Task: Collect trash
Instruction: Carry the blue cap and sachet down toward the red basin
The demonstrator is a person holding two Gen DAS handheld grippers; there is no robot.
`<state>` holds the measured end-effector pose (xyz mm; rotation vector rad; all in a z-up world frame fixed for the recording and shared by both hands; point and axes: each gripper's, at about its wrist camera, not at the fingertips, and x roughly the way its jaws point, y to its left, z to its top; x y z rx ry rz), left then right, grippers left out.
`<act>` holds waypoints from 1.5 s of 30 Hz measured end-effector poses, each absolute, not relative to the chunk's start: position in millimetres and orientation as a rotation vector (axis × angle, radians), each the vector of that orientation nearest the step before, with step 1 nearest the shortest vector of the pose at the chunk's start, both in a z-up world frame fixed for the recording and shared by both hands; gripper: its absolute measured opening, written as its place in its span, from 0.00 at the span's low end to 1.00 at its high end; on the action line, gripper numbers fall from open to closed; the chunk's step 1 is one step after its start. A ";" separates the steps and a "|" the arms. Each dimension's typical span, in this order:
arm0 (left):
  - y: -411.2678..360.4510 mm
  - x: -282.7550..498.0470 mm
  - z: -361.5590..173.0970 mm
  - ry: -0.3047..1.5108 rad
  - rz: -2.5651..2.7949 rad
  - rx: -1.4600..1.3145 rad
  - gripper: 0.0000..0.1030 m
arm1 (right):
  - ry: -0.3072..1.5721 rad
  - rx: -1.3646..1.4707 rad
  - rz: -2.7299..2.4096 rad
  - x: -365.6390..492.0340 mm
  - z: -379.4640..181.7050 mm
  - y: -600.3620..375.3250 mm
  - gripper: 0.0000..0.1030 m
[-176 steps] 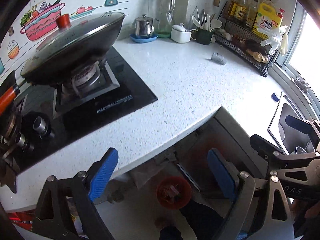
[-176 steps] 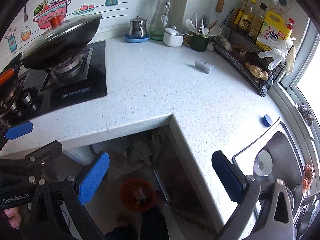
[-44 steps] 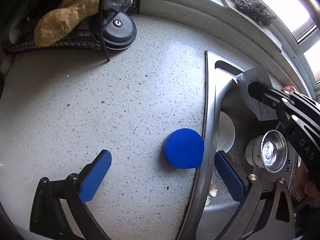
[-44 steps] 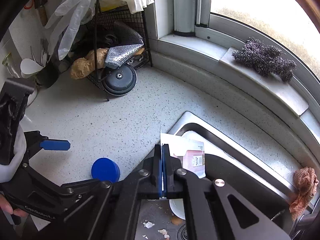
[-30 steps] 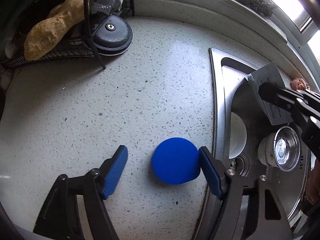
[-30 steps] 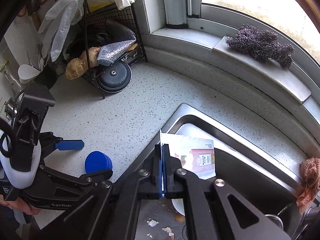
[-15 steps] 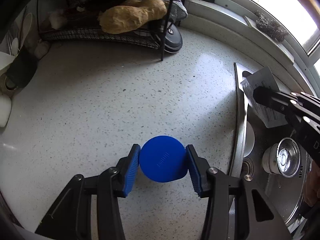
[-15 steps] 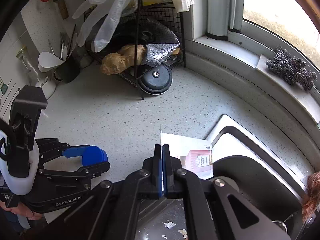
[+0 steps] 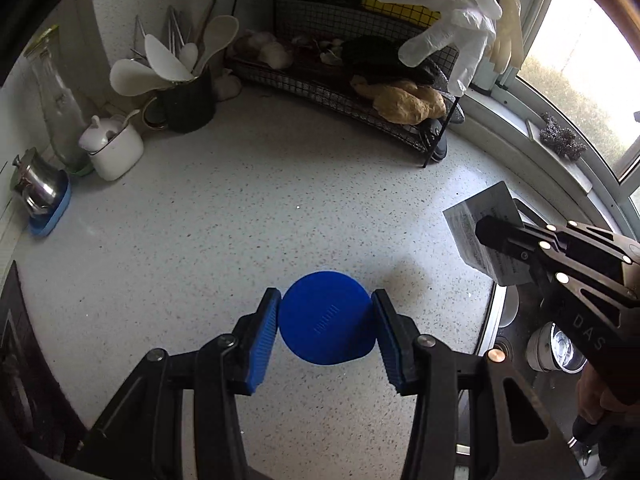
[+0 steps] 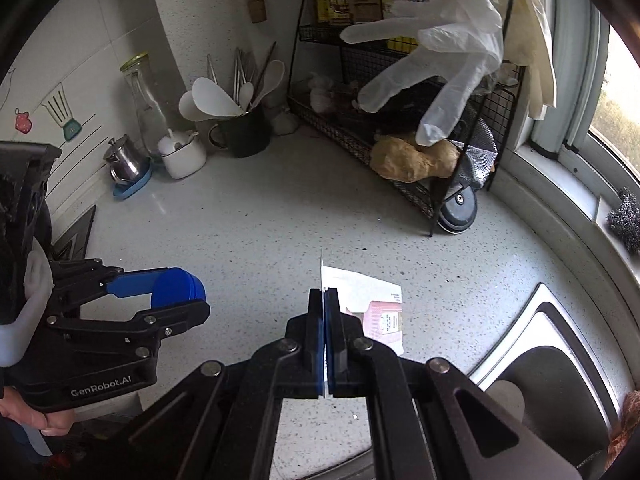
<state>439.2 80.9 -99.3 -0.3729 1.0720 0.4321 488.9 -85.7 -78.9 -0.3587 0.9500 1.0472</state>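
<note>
Left wrist view: the left gripper (image 9: pixel 325 320) has its jaws partly closed, both blue pads pressed against the sides of a round blue lid (image 9: pixel 325 317), which is lifted clear of the speckled white desk (image 9: pixel 248 216) and casts a faint shadow on it. The jaws closed in on the lid within the last second. To the right, the right gripper (image 9: pixel 486 229) reaches in with a flattened paper carton (image 9: pixel 478 222) pinched at its tip, over the desk's edge by the steel sink (image 9: pixel 490 332). At the desk's back corner stand a dark mug of utensils (image 9: pixel 186 100), a white sugar pot (image 9: pixel 114 148) and a wire rack (image 9: pixel 344 92) with a pale rubber glove (image 9: pixel 452 36) hanging from it.

Right wrist view: the right gripper (image 10: pixel 323 312) has its jaws fully together, clamping the thin edge of the paper carton (image 10: pixel 376 304), which sticks out ahead of them above the desk (image 10: pixel 280 216) near the sink's corner (image 10: pixel 560 340). At the left, the left gripper (image 10: pixel 176 292) grips the blue lid (image 10: pixel 180 286) in the air, a person's hand (image 10: pixel 28 412) on its handle. The wire rack (image 10: pixel 400 168) stands along the back edge.
</note>
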 end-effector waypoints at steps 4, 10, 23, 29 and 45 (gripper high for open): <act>84.4 397.8 -89.5 1.044 0.492 -0.383 0.43 | 0.935 -0.377 1.105 459.8 -73.5 -72.8 0.00; 81.6 329.7 -73.5 1.012 0.562 -0.395 0.43 | 0.911 -0.395 1.179 407.8 -64.2 -64.9 0.00; 39.9 167.0 -61.2 0.979 0.684 -0.457 0.43 | 0.906 -0.444 1.311 274.6 -57.4 -75.1 0.00; 11.7 105.1 -82.2 1.007 0.696 -0.513 0.43 | 0.940 -0.475 1.331 221.5 -73.3 -91.7 0.00; -34.2 40.9 -222.5 1.187 0.694 -0.721 0.43 | 1.182 -0.629 1.303 168.1 -207.5 -104.9 0.00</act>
